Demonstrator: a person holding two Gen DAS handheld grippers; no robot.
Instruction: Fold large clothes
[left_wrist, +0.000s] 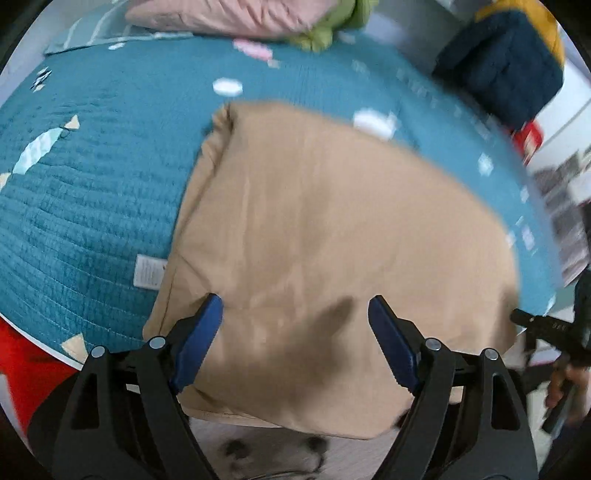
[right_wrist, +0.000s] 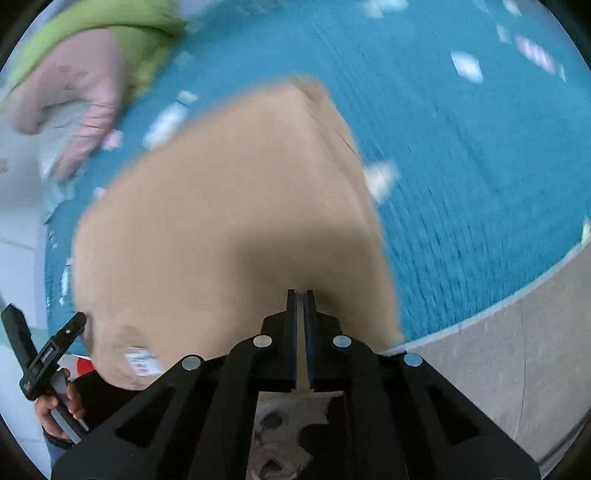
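My right gripper (right_wrist: 300, 295) is clenched, apparently pinching the near edge of the beige cloth garment (left_wrist: 325, 229) on the teal quilted bed (left_wrist: 92, 206); my left gripper (left_wrist: 295, 306) hovers spread wide above that same edge, ready to grab.

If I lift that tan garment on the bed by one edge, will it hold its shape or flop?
The tan garment will probably flop: it shows soft creases and rounded folded edges. It looks thin and likely light. The quilted teal bedspread may drag on it when pushed, bunching the layers.
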